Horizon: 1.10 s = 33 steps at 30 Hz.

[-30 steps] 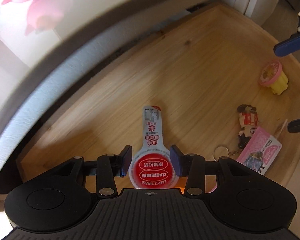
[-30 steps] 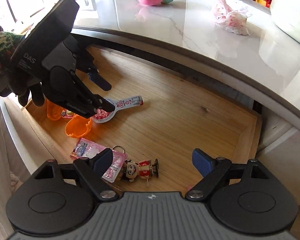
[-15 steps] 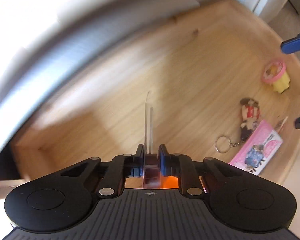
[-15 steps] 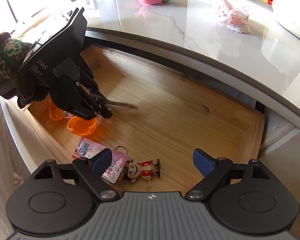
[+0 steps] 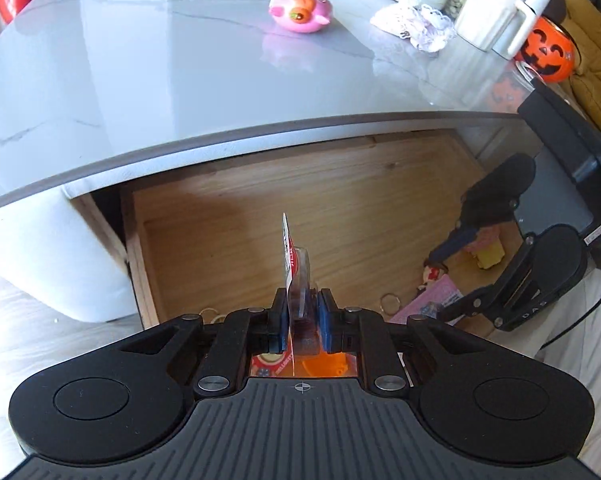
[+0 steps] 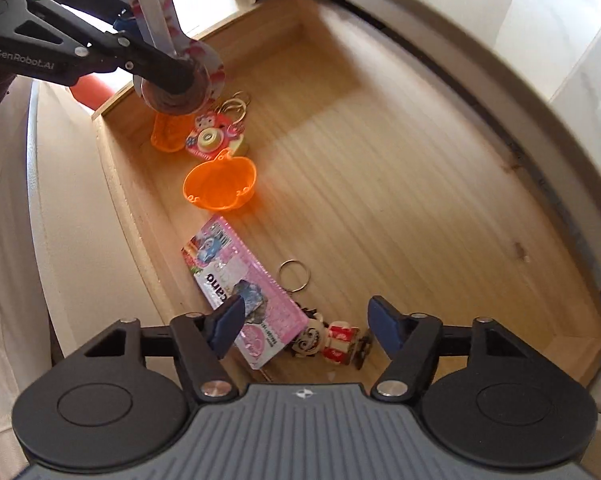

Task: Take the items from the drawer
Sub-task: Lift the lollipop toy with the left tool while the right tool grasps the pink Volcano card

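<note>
My left gripper (image 5: 303,312) has its jaws pinched on the spoon-shaped snack pack (image 5: 294,264), held edge-on and lifted clear above the open wooden drawer (image 5: 340,208). From the right wrist view the same pack (image 6: 168,40) hangs in the left gripper (image 6: 156,60) over the drawer's far left corner, its round cup end downward, touching nothing below.

My right gripper (image 6: 304,324) has just been narrowing its jaws; they stand partly apart and pressing on nothing. It is low over the drawer's near edge, pointing steeply down. Between the blue pads (image 6: 228,320) I see the figure keychain (image 6: 332,340) lying flat on the drawer floor, its ring (image 6: 295,276) beyond it. The left pad overlaps the pink sachet (image 6: 236,280) in the picture; whether it touches I cannot tell.

Still in the drawer:
- orange bowl-shaped pumpkin shell (image 6: 220,186), open side up, just beyond the sachet
- pink camera charm (image 6: 214,138) with rings, beside a second orange piece (image 6: 166,132), near the left corner
- small yellow toy (image 5: 488,256), partly hidden behind my right gripper (image 5: 452,280) in the left view

On the table (image 5: 140,80) above the drawer: pink fish toy (image 5: 300,12), white mugs (image 5: 488,16), orange pumpkin bucket (image 5: 544,48).
</note>
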### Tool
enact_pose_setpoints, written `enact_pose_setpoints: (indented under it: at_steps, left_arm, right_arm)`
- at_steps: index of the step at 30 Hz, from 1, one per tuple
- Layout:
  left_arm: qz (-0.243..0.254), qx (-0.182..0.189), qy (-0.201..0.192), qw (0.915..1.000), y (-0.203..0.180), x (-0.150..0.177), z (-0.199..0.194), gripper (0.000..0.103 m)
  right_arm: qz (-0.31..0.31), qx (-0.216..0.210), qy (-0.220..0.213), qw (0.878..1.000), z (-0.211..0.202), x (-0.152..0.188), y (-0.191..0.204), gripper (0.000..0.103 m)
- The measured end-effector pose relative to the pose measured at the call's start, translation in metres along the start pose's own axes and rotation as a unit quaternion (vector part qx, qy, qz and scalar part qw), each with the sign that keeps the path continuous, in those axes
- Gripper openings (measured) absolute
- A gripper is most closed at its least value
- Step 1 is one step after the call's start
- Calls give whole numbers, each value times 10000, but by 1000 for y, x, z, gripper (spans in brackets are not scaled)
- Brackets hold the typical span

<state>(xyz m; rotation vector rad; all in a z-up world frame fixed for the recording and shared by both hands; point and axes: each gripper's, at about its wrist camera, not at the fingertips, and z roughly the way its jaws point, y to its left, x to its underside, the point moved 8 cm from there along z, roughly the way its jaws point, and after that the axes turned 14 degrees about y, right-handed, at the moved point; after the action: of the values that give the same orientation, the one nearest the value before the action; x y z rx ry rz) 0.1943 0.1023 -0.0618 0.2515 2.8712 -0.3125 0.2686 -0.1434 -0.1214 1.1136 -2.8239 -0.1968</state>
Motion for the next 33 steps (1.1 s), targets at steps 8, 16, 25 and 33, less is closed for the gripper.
enact_pose_setpoints:
  at_steps: [8, 16, 25, 33]
  left_arm:
    - [3, 123, -312, 9994, -4, -9, -5, 17]
    - [-47, 159, -315, 9994, -18, -12, -1, 17]
    - [-25, 292, -125, 9995, -26, -5, 2, 17]
    - [44, 361, -82, 9993, -38, -1, 3, 17]
  right_arm:
    - [134, -8, 185, 9997, 8, 6, 10, 24]
    - [257, 973, -357, 9943, -22, 25, -20, 36]
    - [-436, 1706, -182, 9842, 22, -4, -17, 66]
    - [-264, 1534, 59, 9878, 33, -16, -16, 42]
